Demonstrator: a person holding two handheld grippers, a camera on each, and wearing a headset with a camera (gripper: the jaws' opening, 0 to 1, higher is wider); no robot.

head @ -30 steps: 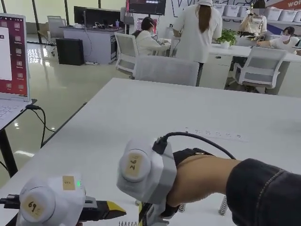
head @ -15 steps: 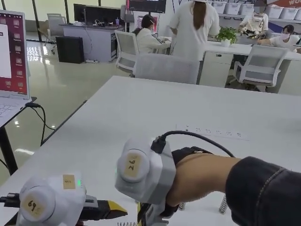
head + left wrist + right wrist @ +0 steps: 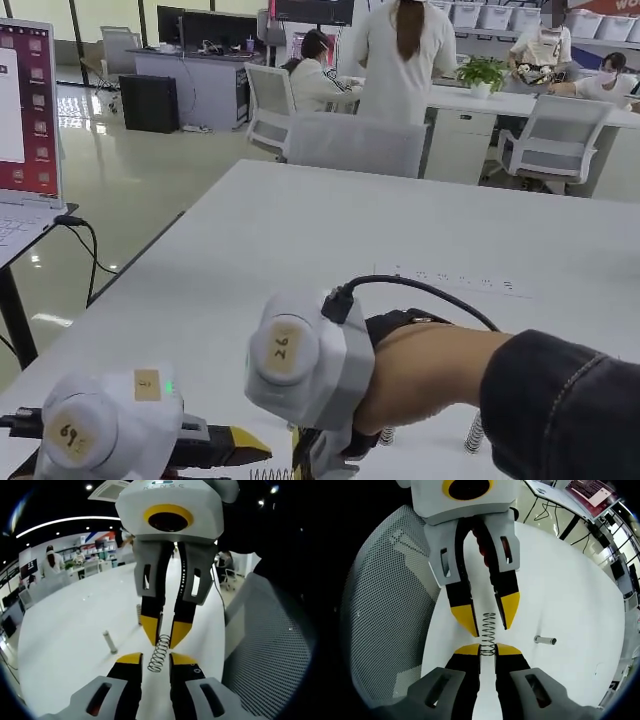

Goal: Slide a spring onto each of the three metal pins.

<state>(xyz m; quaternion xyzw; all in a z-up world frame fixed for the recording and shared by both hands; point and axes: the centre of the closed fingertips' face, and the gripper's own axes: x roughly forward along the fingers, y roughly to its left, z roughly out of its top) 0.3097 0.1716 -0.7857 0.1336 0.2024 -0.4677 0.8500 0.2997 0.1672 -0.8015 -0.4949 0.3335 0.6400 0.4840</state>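
A small steel spring [image 3: 488,632] [image 3: 159,653] hangs between both grippers near the table's front edge. My right gripper [image 3: 487,650] is shut on one end of it. My left gripper [image 3: 156,660] stands open around the other end, its jaws a little apart from the coils. In the head view the left gripper [image 3: 255,445] points right and the right gripper [image 3: 300,462] points down, its tips mostly hidden. A short metal pin [image 3: 108,641] [image 3: 546,640] stands on the white table, and a second pin [image 3: 139,614] stands just behind the right gripper.
Two more springs [image 3: 473,435] [image 3: 385,438] stand upright on the white table [image 3: 300,250] by my right wrist. A laptop [image 3: 25,120] sits on a stand at the left. A mesh chair [image 3: 385,615] is close to the table's edge. People work at far desks.
The head view has tilted slightly. Both grippers and the spring keep their places.
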